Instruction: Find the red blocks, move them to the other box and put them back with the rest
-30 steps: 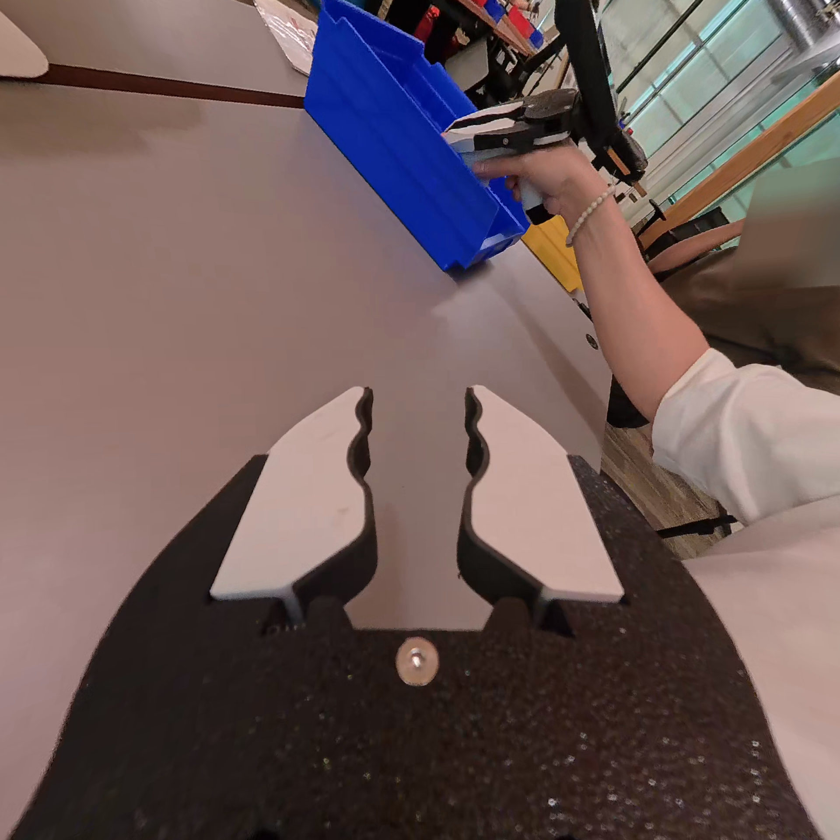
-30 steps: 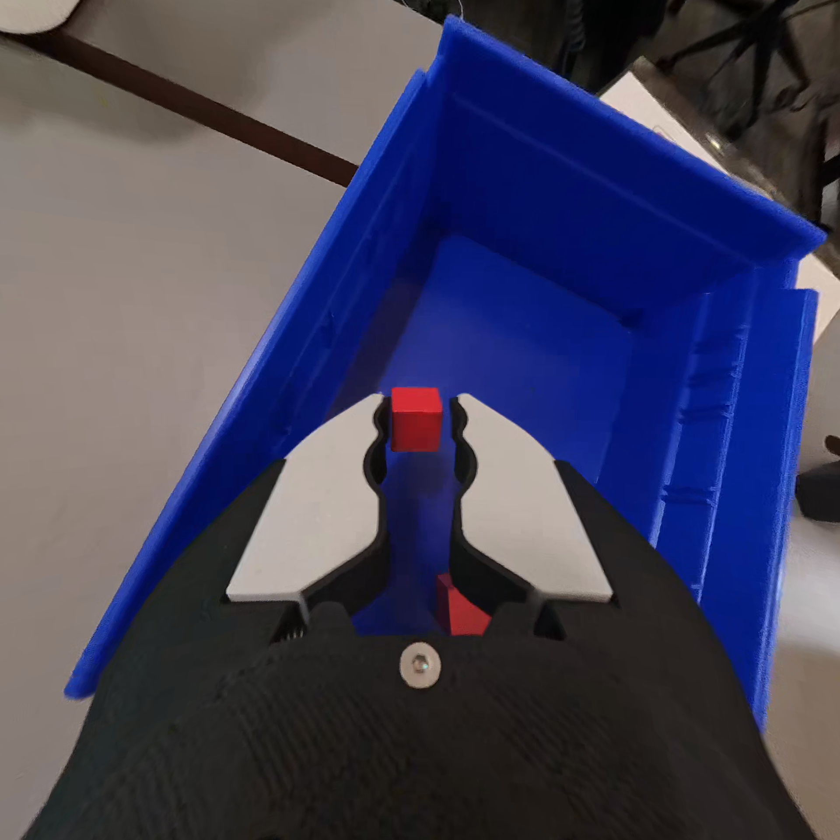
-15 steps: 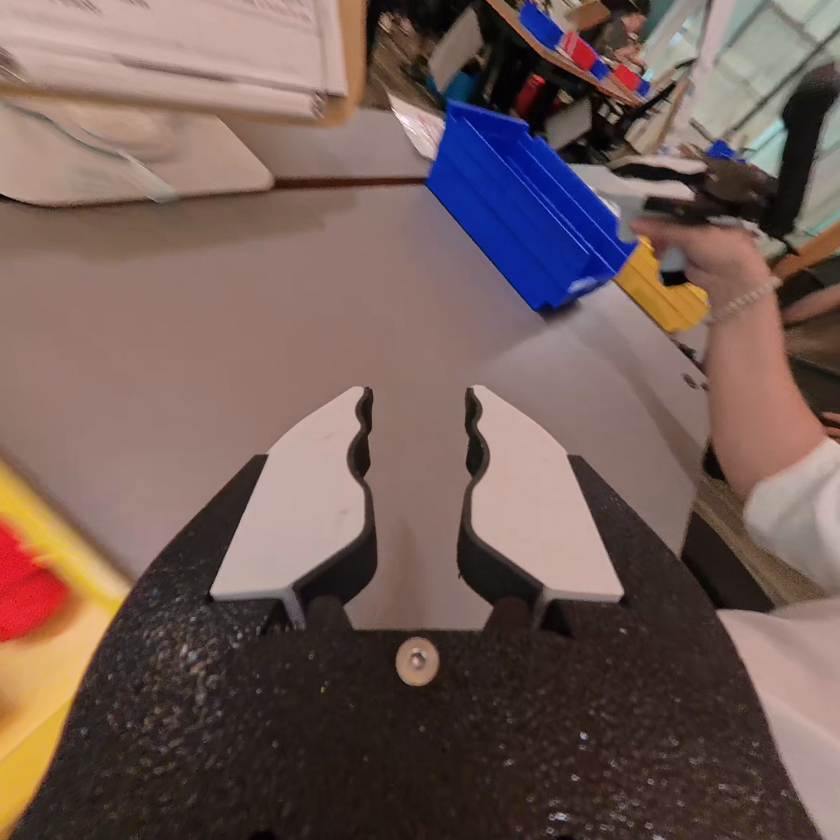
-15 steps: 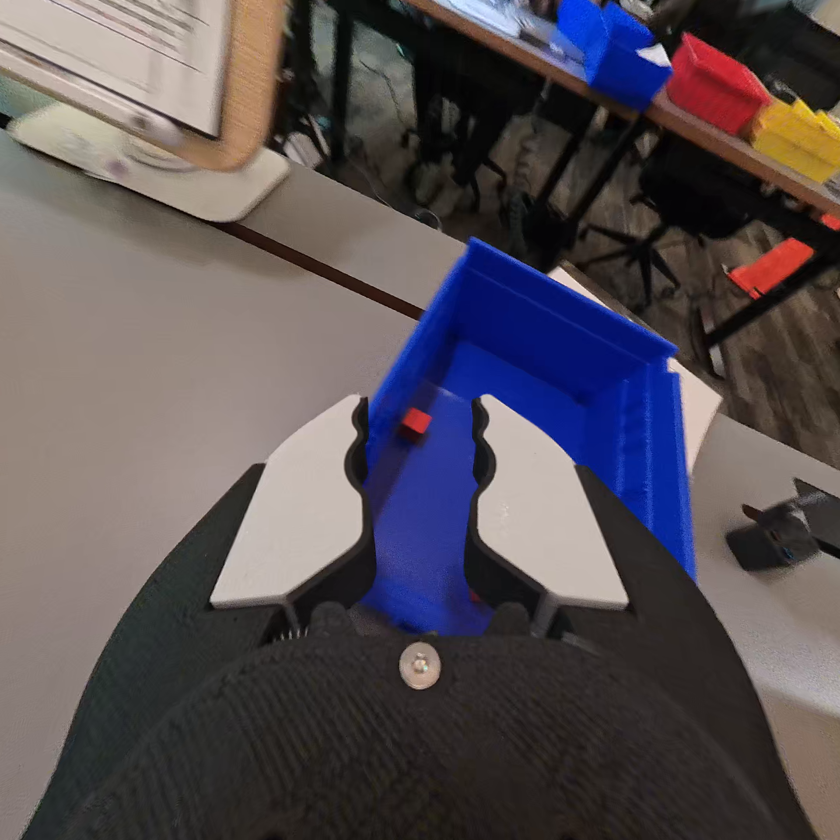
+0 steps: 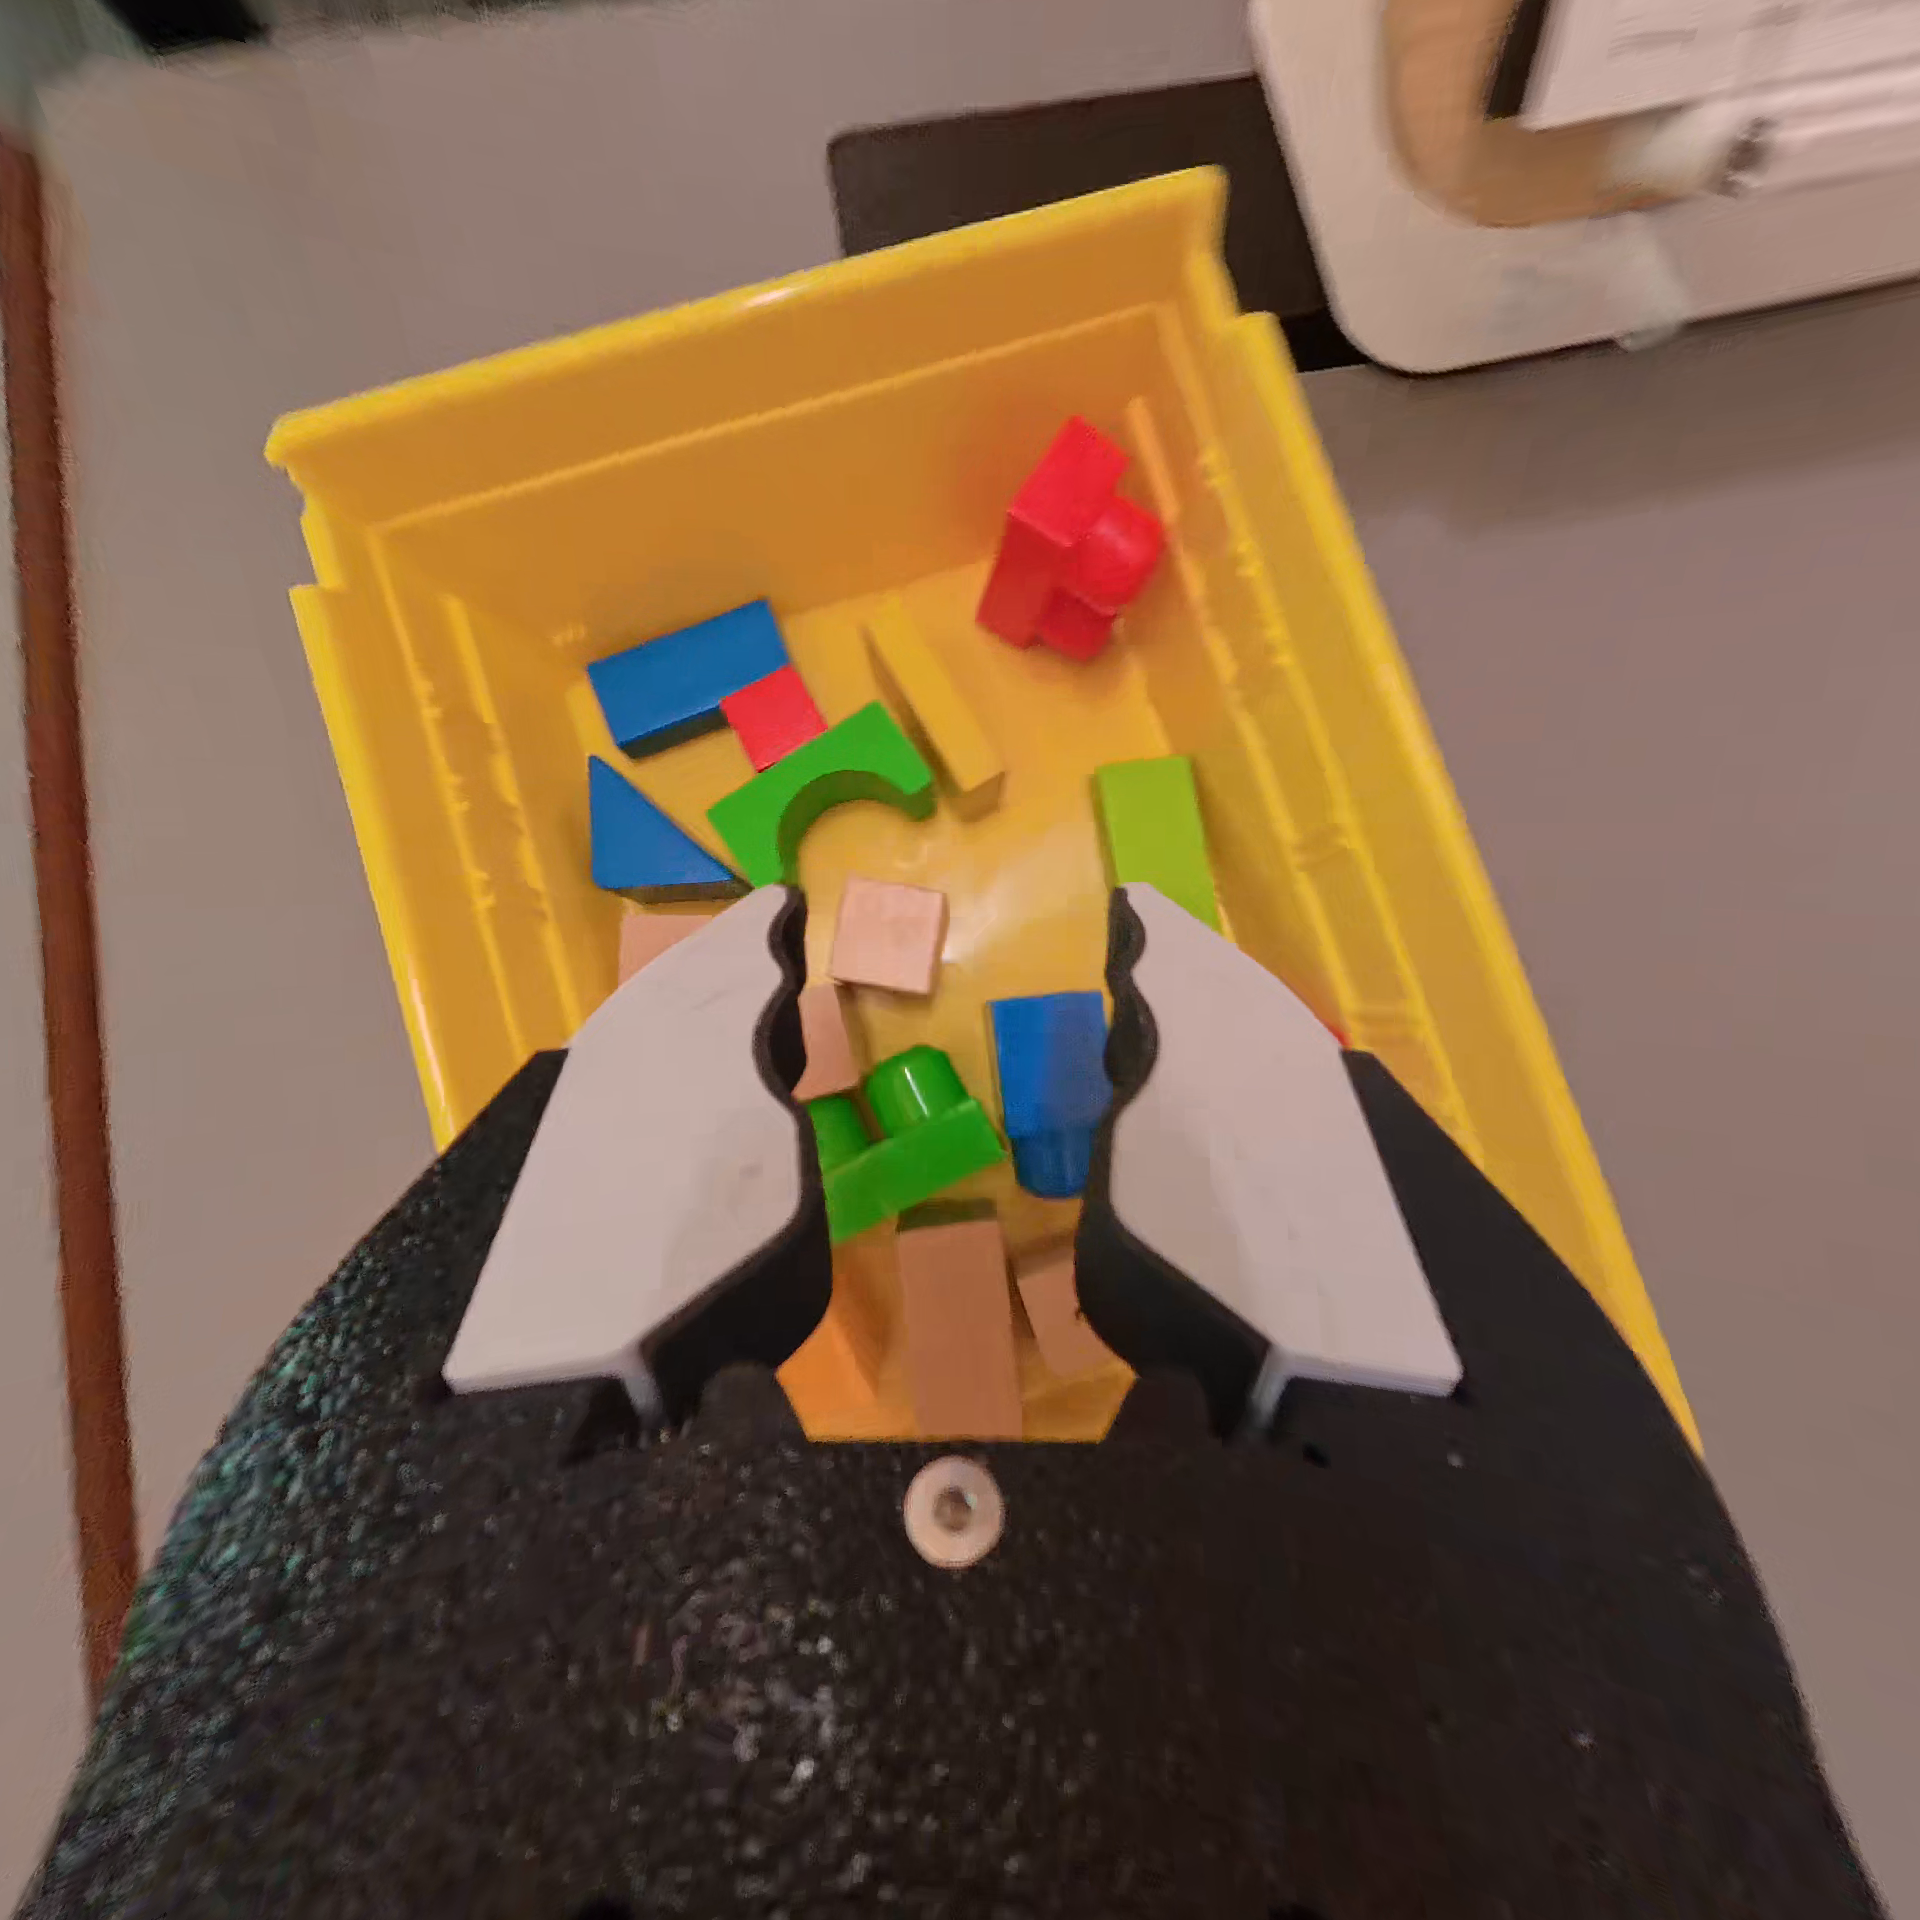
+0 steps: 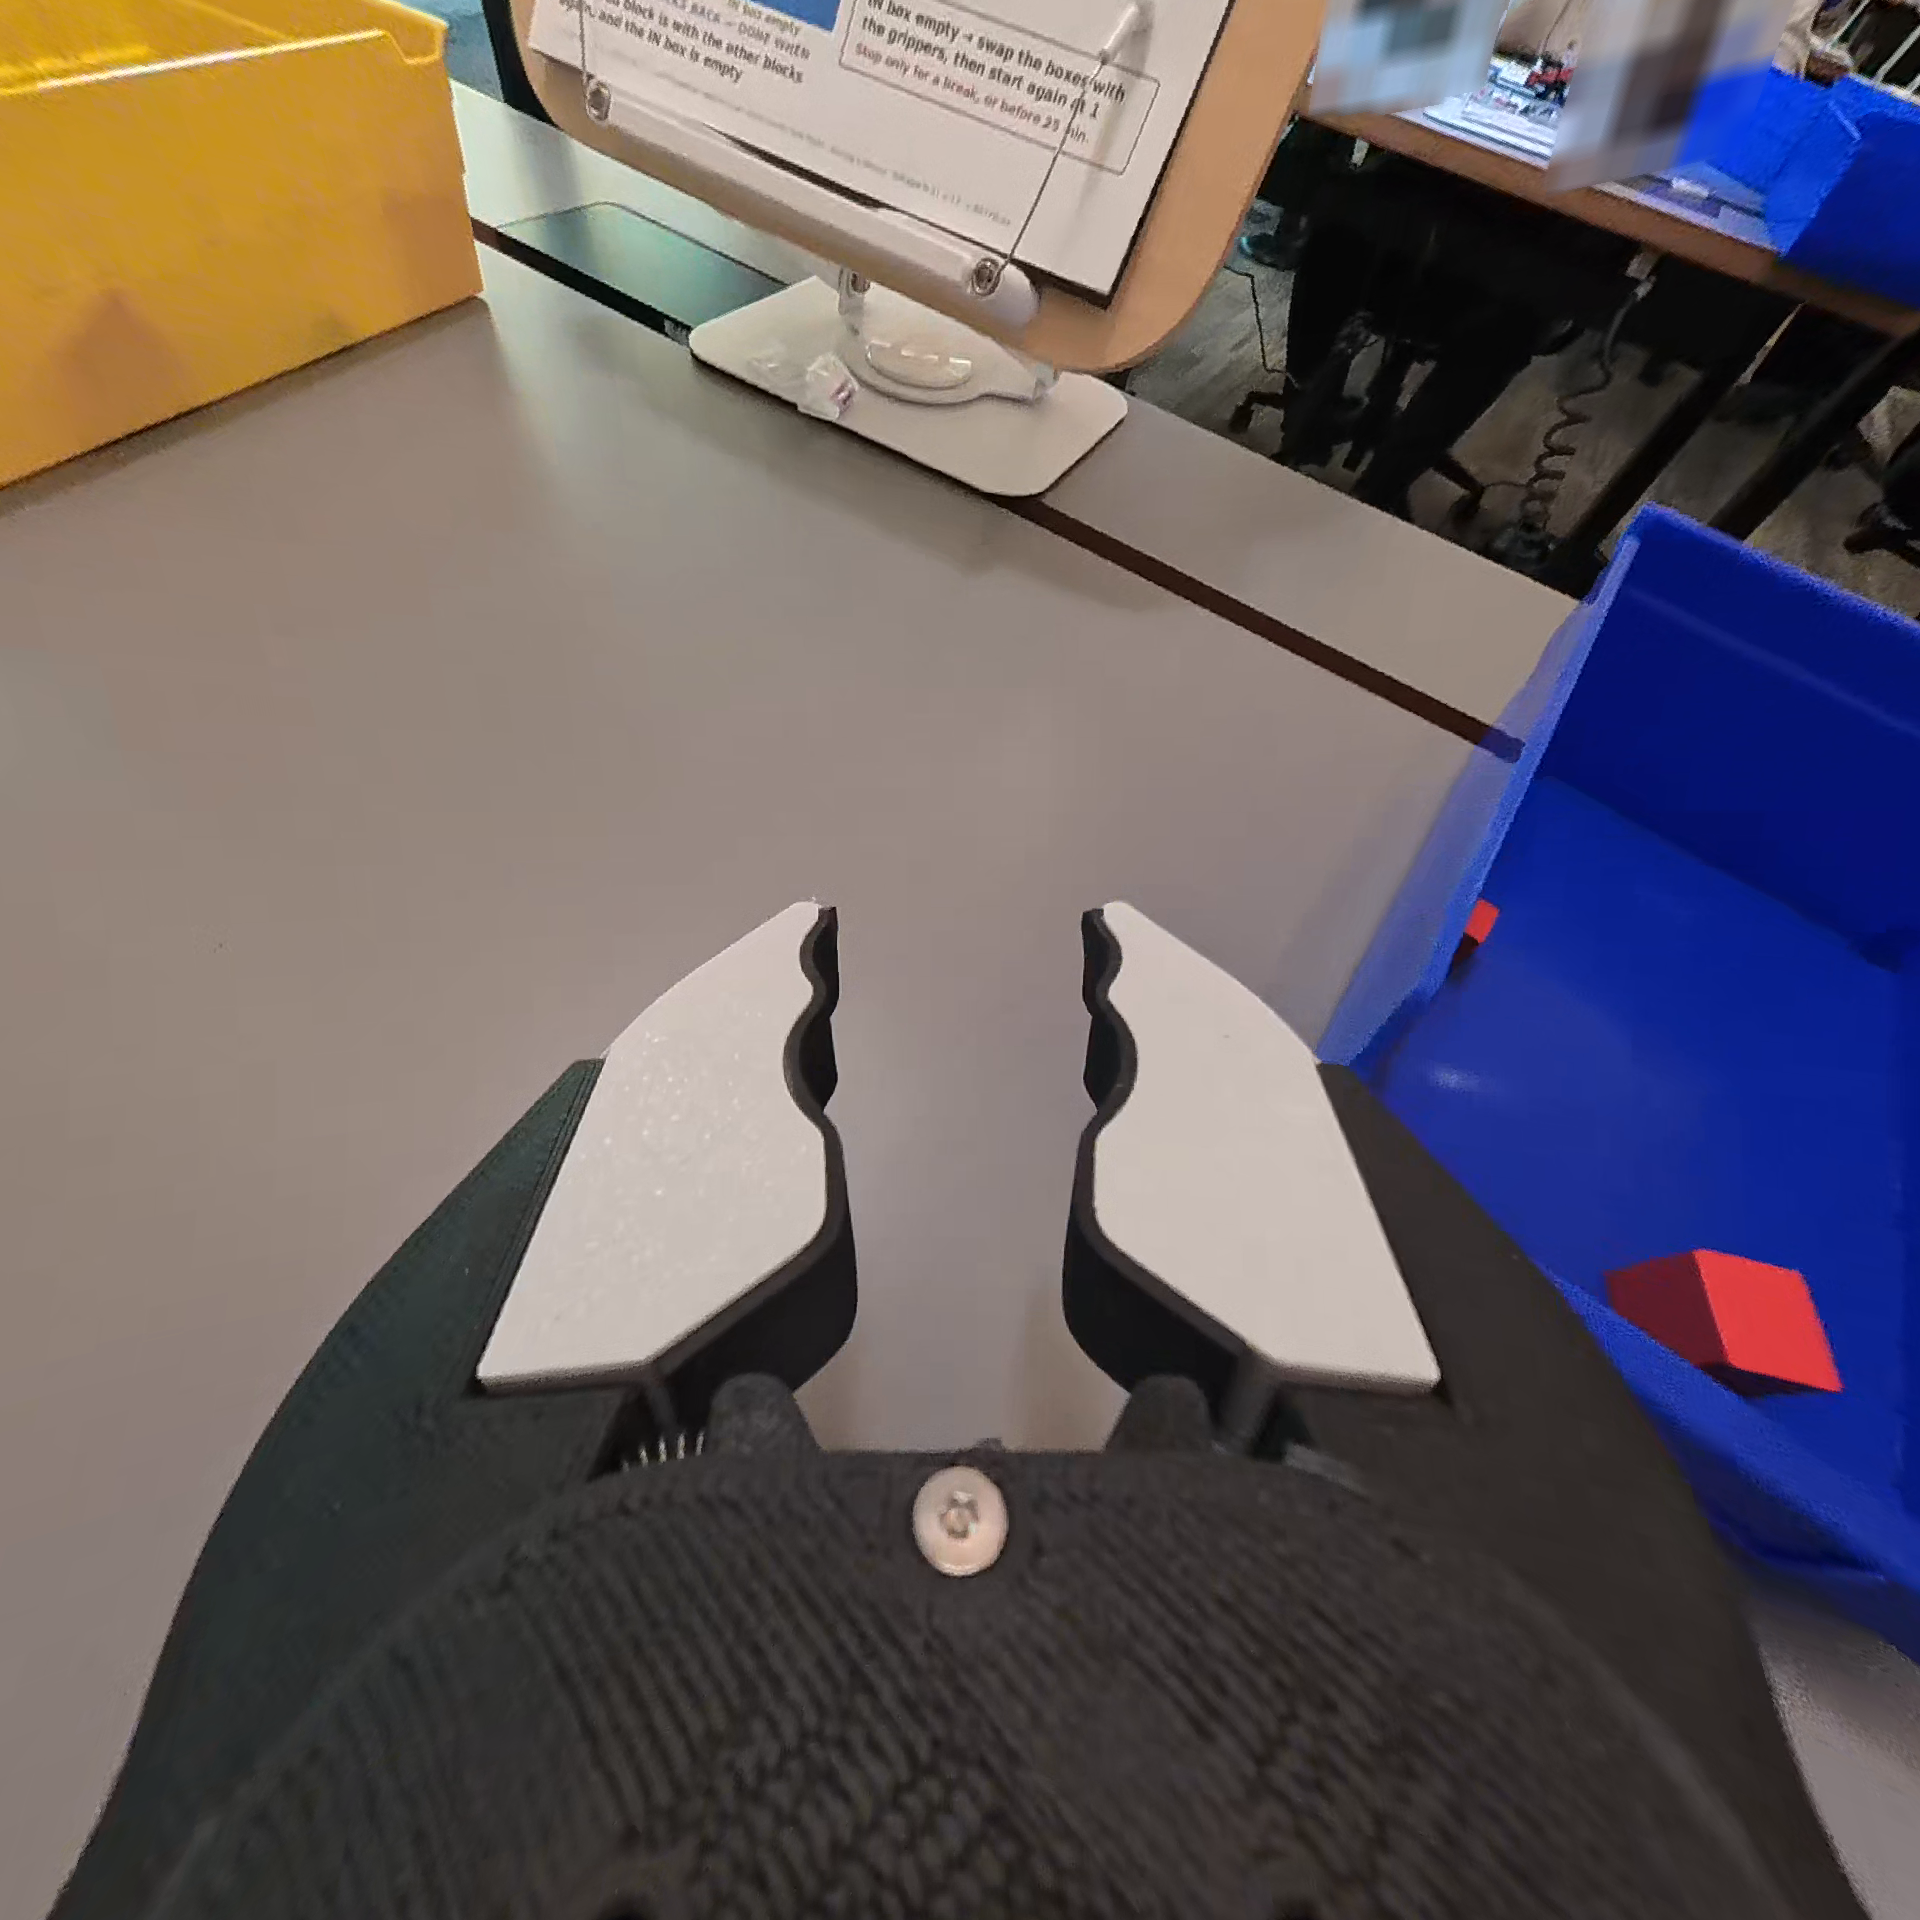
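Two boxes stand on the grey worktop [image 6: 520, 727]: a yellow box [image 5: 727, 416] full of mixed blocks and a blue box [image 6: 1714, 727] to the right of it. In the yellow box, a pile of red blocks [image 5: 1070, 540] lies in the far right corner, against the right wall; its long axis runs from near-left to far-right, about along the wall. One small red square block [image 5: 774, 715] lies flat near the far left, touching a blue flat block [image 5: 686, 665] and a green arch [image 5: 821, 790]. In the blue box, one red cube [image 6: 1730, 1330] rests on the floor close to the near end, turned with one corner toward the camera. A second small red block [image 6: 1481, 922] sits farther in, against the left wall, mostly hidden.

The left hand-held gripper [image 5: 951, 914] hangs above the yellow box with its jaws spread wide. It holds nothing; a pale wooden cube [image 5: 891, 935] shows in the gap, well below, and the pads do not press on it. The right hand-held gripper [image 6: 958, 925] is over the bare worktop, just left of the blue box, also spread and with nothing between its pads.
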Motion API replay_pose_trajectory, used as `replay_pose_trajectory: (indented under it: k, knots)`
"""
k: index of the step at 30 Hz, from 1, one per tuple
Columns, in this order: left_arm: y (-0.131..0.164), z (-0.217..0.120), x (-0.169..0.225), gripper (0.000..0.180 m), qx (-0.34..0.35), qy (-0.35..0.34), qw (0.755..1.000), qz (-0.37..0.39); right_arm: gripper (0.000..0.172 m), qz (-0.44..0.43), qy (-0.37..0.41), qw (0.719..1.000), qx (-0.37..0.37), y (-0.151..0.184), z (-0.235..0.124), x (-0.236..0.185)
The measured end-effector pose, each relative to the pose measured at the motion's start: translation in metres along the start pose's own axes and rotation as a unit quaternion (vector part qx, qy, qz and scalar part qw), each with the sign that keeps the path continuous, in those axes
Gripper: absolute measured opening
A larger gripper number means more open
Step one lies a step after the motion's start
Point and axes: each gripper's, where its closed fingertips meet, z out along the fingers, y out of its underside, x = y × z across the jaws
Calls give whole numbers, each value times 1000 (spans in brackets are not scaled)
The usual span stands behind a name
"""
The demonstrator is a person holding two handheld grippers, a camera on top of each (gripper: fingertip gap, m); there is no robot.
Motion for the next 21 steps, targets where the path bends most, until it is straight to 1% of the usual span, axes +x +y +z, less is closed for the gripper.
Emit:
replay_pose_trajectory:
  k: [1, 4, 6, 8, 13, 18, 21]
  knots:
    - [-3, 12, -7, 60, -20, 6, 999, -27, 46, 3, 0, 1000, -1, 2, 0, -2]
    - [-9, 46, -25, 62, -76, 10, 994, -74, 46, 11, -3, 1000, 4, 4, -1, -6]
    - [-9, 65, -35, 60, -119, -3, 989, -86, 46, 15, -3, 1000, 4, 6, -3, -7]
    - [-11, 77, -41, 57, -147, -18, 985, -90, 46, 16, 0, 1000, 3, 8, -5, -6]
    - [-16, 95, -52, 54, -187, -42, 974, -119, 46, 19, -1, 1000, -7, 17, -7, -8]
    - [-6, 105, -61, 55, -217, -70, 967, -117, 47, 32, -5, 999, -5, 23, -6, -12]
    - [-2, 109, -64, 51, -223, -83, 964, -121, 47, 32, -8, 999, -4, 24, -5, -13]
